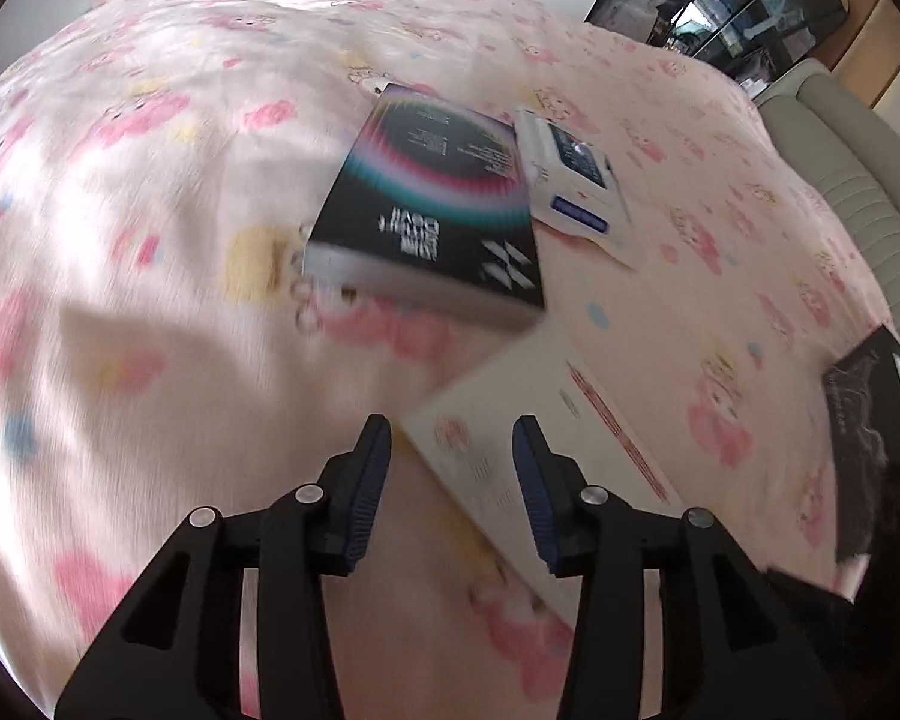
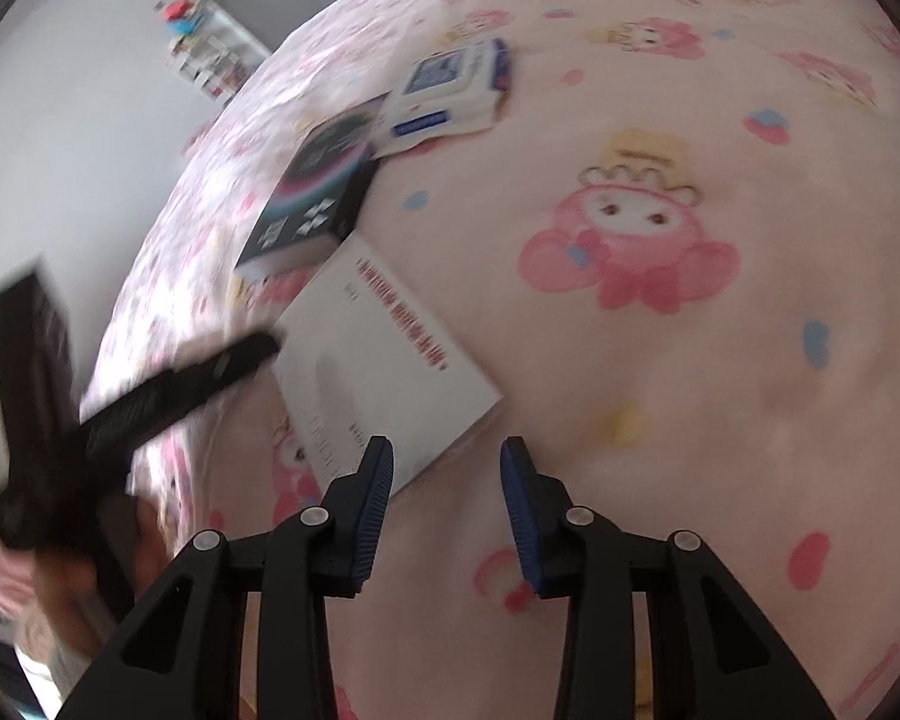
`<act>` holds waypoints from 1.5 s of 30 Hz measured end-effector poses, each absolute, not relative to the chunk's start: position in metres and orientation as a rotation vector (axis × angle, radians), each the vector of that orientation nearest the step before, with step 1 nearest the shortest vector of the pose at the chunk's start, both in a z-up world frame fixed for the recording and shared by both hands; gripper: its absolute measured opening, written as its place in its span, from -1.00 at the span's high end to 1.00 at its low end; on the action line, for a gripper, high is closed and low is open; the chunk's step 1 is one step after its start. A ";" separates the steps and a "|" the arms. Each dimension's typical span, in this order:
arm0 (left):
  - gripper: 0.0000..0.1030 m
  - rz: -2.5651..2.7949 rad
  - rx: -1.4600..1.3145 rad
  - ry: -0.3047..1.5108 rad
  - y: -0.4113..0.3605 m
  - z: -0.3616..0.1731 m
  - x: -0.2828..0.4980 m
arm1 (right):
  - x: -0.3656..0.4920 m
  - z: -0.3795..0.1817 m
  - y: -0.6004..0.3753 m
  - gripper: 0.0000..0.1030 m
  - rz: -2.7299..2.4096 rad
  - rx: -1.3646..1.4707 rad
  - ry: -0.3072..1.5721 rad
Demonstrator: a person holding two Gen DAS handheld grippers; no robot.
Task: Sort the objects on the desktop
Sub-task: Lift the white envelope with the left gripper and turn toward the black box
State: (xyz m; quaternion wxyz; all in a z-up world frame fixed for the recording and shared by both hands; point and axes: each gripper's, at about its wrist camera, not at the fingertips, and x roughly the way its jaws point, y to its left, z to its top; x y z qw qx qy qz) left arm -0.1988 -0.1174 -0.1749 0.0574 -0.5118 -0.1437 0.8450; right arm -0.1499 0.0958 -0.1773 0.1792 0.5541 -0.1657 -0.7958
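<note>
A: Left wrist view: left gripper (image 1: 452, 438) spread, empty. White book (image 1: 546, 450) lies right under its tips, long axis running away to the right. Black book (image 1: 426, 204) beyond.

B: Right wrist view: right gripper (image 2: 447, 459) spread, empty. White book (image 2: 384, 360) ahead-left, corner at the left finger. Both arms near.

Three books (image 1: 432, 204) on pink bedsheet (image 1: 150, 192)

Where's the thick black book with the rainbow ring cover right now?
The thick black book with the rainbow ring cover lies mid-bed in the left wrist view, between the white-and-blue booklet and white book.
</note>
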 end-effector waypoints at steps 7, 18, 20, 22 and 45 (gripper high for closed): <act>0.19 2.480 -1.584 -0.437 -0.111 -0.181 -0.201 | -0.157 -0.182 0.087 0.35 -2.270 1.582 -0.408; 0.19 2.356 -1.562 -0.386 -0.081 -0.168 -0.150 | -0.160 -0.171 0.127 0.34 -2.396 1.592 -0.369; 0.19 2.394 -1.553 -0.383 -0.084 -0.167 -0.155 | -0.162 -0.173 0.135 0.34 -2.396 1.608 -0.377; 0.19 2.398 -1.536 -0.409 -0.088 -0.167 -0.165 | -0.161 -0.174 0.140 0.31 -2.401 1.617 -0.362; 0.21 2.311 -1.542 -0.355 -0.031 -0.143 -0.144 | -0.138 -0.141 0.153 0.21 -2.373 1.538 -0.441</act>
